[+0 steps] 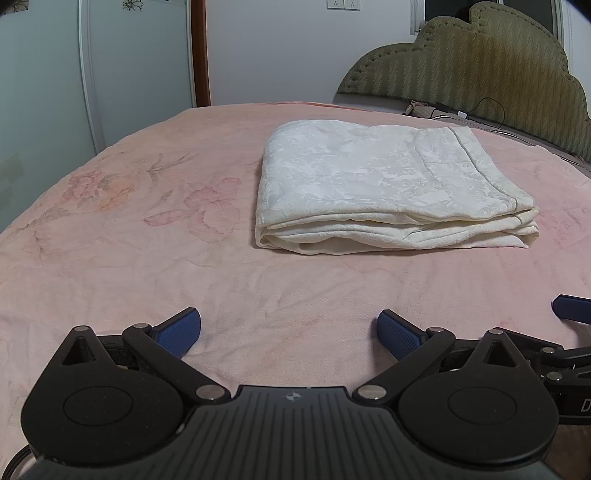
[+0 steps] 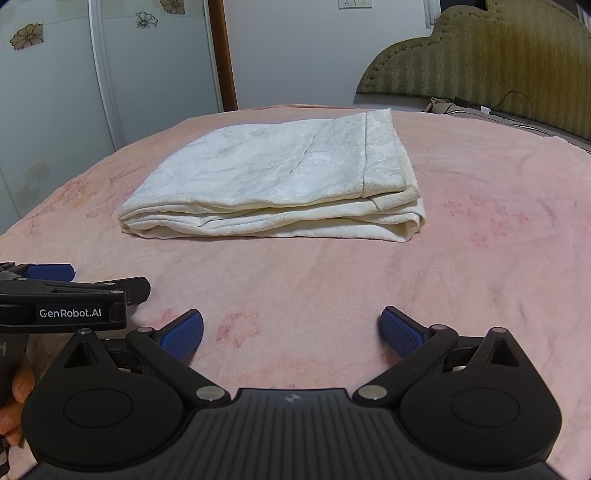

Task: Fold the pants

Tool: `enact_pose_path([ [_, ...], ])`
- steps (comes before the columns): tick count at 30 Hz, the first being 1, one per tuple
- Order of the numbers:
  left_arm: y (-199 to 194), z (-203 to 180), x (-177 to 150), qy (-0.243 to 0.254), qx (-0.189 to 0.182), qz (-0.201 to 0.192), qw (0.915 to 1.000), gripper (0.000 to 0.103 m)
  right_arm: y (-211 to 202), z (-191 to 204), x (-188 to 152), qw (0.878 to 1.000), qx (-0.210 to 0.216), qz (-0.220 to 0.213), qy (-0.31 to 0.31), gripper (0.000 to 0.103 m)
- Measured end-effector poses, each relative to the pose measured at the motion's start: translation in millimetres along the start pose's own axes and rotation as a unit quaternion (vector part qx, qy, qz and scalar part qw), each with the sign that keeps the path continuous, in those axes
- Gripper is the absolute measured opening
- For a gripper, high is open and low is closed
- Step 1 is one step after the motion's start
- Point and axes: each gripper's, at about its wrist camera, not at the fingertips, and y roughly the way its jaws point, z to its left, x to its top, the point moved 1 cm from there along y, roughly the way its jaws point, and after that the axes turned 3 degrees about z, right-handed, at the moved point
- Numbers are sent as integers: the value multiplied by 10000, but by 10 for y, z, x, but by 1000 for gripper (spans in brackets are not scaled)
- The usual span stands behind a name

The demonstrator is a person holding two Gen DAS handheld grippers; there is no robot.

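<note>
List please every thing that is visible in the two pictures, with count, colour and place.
pants: one, cream white, folded, lying on the middle of the bed
bed cover: one, pink with faded flowers, under everything
headboard: one, olive green, padded, far right
cable: one, black, beside the headboard
wardrobe doors: pale grey with flower stickers, far left
wall sockets: two, white, on the back wall
left gripper: one, black, blue fingers apart, holding nothing
right gripper: one, black, blue fingers apart, holding nothing
hand: one, lower left edge of the right wrist view

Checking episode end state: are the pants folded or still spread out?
Folded. The white pants lie as a compact stacked rectangle on the pink bedspread, layered edges showing along the near side; both grippers are open and clear of them.
</note>
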Motion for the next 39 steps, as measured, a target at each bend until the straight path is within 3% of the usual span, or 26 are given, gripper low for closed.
enact_pose_path([
  [19, -6, 12, -6, 61, -54, 12, 10000, 103, -13, -16, 5, 9999, 62, -36, 76, 103],
  [25, -5, 12, -6, 60, -57, 14, 10000, 103, -17, -25, 6, 9986, -498, -59, 193, 103],
  [39, -5, 12, -6, 60, -60, 16, 10000, 103, 2, -54, -4, 9990, -422, -3, 169, 103],
])
